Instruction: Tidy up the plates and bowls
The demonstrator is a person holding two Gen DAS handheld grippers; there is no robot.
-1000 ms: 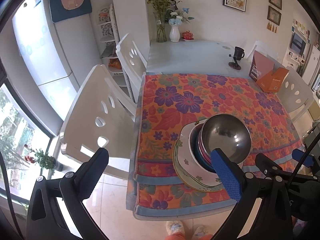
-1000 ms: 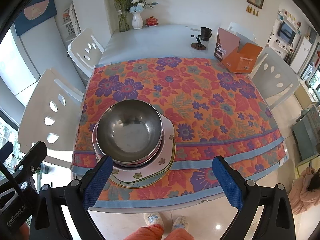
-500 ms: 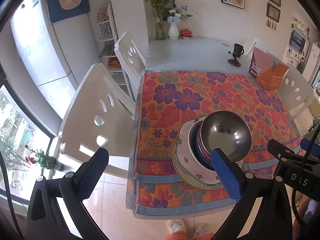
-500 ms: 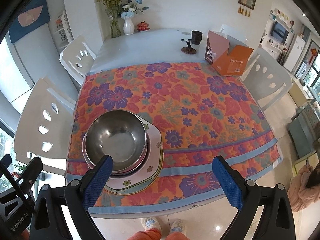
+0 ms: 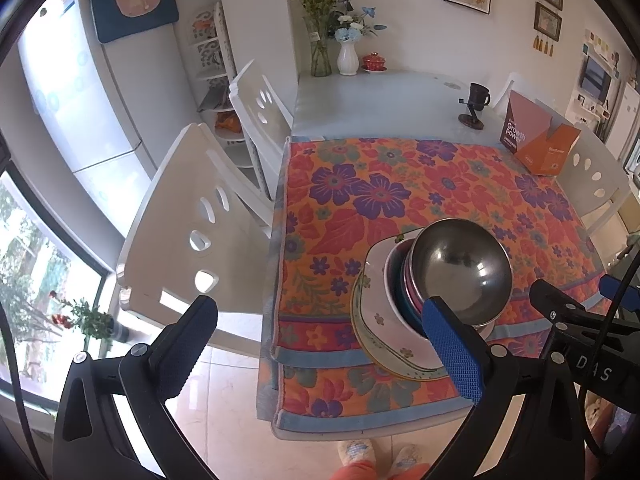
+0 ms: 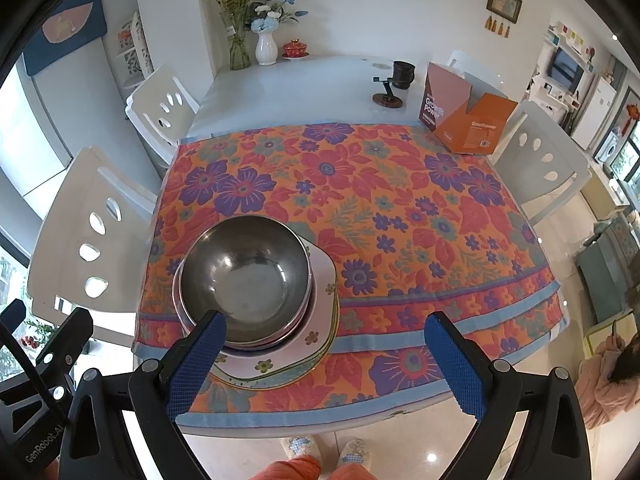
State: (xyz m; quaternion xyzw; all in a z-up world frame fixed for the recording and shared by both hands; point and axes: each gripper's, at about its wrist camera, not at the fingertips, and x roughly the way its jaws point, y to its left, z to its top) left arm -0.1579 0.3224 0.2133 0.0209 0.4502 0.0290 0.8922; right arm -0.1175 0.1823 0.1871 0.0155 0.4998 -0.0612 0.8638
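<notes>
Both grippers hang spread and empty above the near edge of the floral cloth (image 6: 400, 208), the left gripper (image 5: 320, 344) off the table's left corner and the right gripper (image 6: 324, 360) just short of the stack. That stack sits near the front-left of the cloth: flowered plates (image 6: 320, 320), probably ceramic, heavy and chip-prone, best lifted by the rim, then coloured bowls (image 5: 404, 292), then a steel bowl (image 6: 244, 276), likely light, slick and easiest pinched at its lip. Readable writing: "Growth Power" on the orange box (image 6: 476, 128), "GenRobot.AI" and "DAS" on the gripper bodies.
</notes>
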